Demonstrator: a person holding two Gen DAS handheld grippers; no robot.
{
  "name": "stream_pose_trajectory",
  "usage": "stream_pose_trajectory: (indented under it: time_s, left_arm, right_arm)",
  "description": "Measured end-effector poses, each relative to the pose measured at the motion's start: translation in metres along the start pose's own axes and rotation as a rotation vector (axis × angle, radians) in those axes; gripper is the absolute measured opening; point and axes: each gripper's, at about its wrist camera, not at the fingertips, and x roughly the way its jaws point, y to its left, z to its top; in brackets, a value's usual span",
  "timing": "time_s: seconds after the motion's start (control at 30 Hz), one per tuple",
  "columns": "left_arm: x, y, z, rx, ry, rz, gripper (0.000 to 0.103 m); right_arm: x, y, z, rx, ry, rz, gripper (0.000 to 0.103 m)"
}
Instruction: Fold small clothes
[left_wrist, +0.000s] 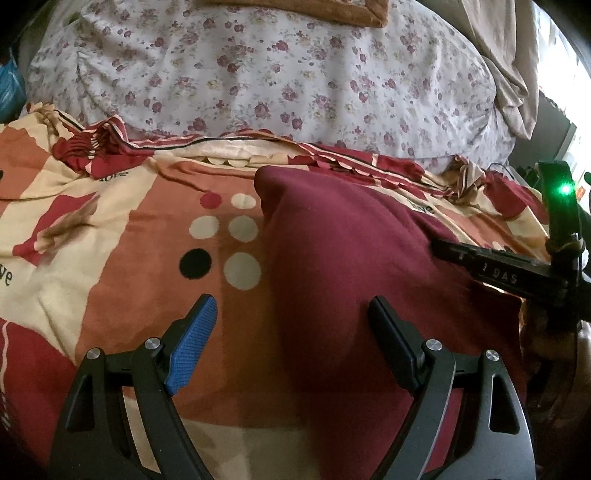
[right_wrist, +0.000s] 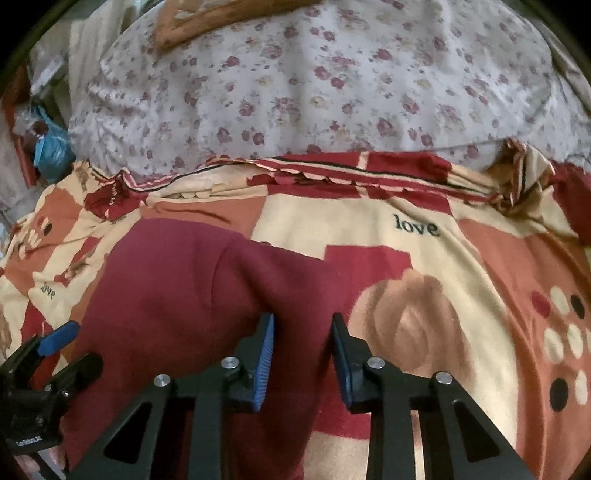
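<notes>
On the patterned red, cream and orange bedspread (right_wrist: 424, 266) lies the small maroon knit garment (left_wrist: 351, 258), spread flat so I've got an edge to work from; behind it sits a floral white quilt (left_wrist: 258, 74), out of the way. My right gripper (right_wrist: 303, 354) has its jaws narrowed around the garment's right edge, cloth between the blue pads (right_wrist: 264, 362), though I can't tell if they're actually pinching yet; my left gripper (left_wrist: 291, 339) hangs wide open over the left edge, holding nothing, probably ready to grab that side.
</notes>
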Motion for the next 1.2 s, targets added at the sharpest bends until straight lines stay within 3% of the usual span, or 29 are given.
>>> stream_pose_trajectory:
  time_s: [0.1,0.23,0.33,0.37,0.43,0.53,0.63,0.73,0.83,0.9,0.97,1.07,1.2]
  left_arm:
    - [0.000,-0.002,0.000,0.008,-0.004,0.008,0.084]
    - [0.003,-0.005,0.001,0.010,0.000,0.008,0.084]
    - [0.002,-0.006,-0.002,0.024,-0.008,0.021,0.084]
    - [0.001,-0.006,-0.002,0.025,-0.009,0.023,0.084]
    - [0.001,-0.005,-0.002,0.023,-0.007,0.021,0.084]
    - [0.001,-0.005,-0.003,0.017,-0.003,0.015,0.084]
    - [-0.002,-0.003,-0.004,0.002,0.006,-0.006,0.084]
    - [-0.003,0.000,-0.004,-0.020,0.024,-0.051,0.084]
    - [-0.002,0.004,-0.003,-0.071,0.063,-0.141,0.084]
    - [0.001,0.006,-0.004,-0.102,0.089,-0.163,0.084]
    - [0.001,0.006,-0.004,-0.102,0.090,-0.147,0.084]
    - [-0.002,0.004,-0.004,-0.091,0.071,-0.133,0.084]
    - [-0.014,-0.003,-0.002,-0.036,-0.023,-0.020,0.084]
  right_arm:
    - [-0.008,-0.003,0.000,0.000,-0.008,-0.017,0.023]
    - [0.004,-0.005,-0.001,-0.013,0.021,-0.047,0.023]
    - [-0.004,-0.006,-0.002,0.011,-0.011,-0.032,0.023]
    - [-0.008,-0.008,-0.003,0.028,-0.013,-0.018,0.027]
    - [-0.019,-0.009,-0.005,0.059,-0.010,0.014,0.046]
    - [-0.043,0.004,-0.016,0.022,-0.035,0.085,0.050]
    - [-0.051,0.016,-0.030,-0.030,-0.027,0.082,0.062]
    - [-0.047,0.011,-0.040,-0.001,0.002,0.112,0.066]
    - [-0.038,0.001,-0.044,0.056,0.032,0.146,0.080]
    - [-0.030,-0.004,-0.046,0.082,0.065,0.185,0.083]
    - [-0.027,-0.006,-0.047,0.112,0.079,0.204,0.083]
    - [-0.037,-0.004,-0.046,0.097,0.056,0.166,0.083]
    - [-0.062,0.002,-0.043,0.044,-0.010,0.097,0.083]
